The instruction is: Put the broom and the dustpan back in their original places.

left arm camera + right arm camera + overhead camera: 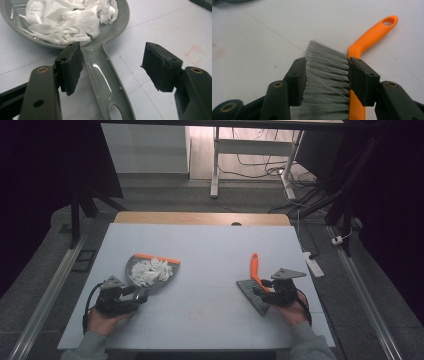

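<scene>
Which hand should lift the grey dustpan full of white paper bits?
Left. The left gripper already has its open jaws either side of the grey plastic dustpan's handle, with the white crumpled paper just ahead. The right gripper sits across the table at the orange-handled brush.

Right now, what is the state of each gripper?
Left gripper: open, dustpan handle between the jaws, not clamped.
Right gripper: open, astride the brush, not gripping.

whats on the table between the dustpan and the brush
Nothing: in the high view the stretch of white table between the dustpan, filled with crumpled paper, and the brush is bare.
</scene>
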`<state>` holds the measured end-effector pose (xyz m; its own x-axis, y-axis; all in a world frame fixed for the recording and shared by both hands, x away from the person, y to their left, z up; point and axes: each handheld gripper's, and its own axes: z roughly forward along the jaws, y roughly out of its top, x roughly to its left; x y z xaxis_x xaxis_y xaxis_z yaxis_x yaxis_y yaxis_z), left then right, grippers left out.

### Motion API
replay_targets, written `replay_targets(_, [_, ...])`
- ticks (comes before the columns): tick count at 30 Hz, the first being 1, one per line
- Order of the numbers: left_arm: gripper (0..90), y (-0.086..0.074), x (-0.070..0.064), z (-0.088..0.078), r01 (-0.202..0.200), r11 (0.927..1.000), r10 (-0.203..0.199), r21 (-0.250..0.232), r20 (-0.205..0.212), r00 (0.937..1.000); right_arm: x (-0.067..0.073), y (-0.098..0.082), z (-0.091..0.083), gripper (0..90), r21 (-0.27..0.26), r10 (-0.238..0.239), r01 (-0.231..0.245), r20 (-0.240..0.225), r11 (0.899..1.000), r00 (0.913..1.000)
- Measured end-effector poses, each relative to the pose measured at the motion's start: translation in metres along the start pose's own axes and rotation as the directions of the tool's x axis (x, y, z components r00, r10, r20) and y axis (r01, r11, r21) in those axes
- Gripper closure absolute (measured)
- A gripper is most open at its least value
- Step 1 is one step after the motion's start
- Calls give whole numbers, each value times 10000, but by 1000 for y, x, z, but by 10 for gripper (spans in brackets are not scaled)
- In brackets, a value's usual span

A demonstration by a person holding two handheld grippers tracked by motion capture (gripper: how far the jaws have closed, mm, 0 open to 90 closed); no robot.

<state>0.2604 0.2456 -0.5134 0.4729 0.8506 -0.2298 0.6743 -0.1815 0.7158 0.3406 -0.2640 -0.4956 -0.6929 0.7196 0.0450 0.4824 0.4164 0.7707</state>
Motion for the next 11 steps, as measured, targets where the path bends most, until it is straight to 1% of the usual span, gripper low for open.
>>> replay_targets(2, [329,0,1,1,-75,9999,74,75,123,9999,0,-4,-5,490,-176,-94,93,-22,9998,10000])
replay_targets(5, [329,1,2,3,-139,9998,135,133,233,9996,1,-8,-11,491,-369,-401,403,57,9985,9992])
replay_targets(8, [330,1,2,2,-130,9999,126,111,292,9995,3,-9,-11,490,-445,-641,640,-19,9970,9979])
replay_targets(11, [331,0,1,1,-132,9999,130,76,265,9996,7,-8,-10,490,-438,-928,924,-73,9948,9957])
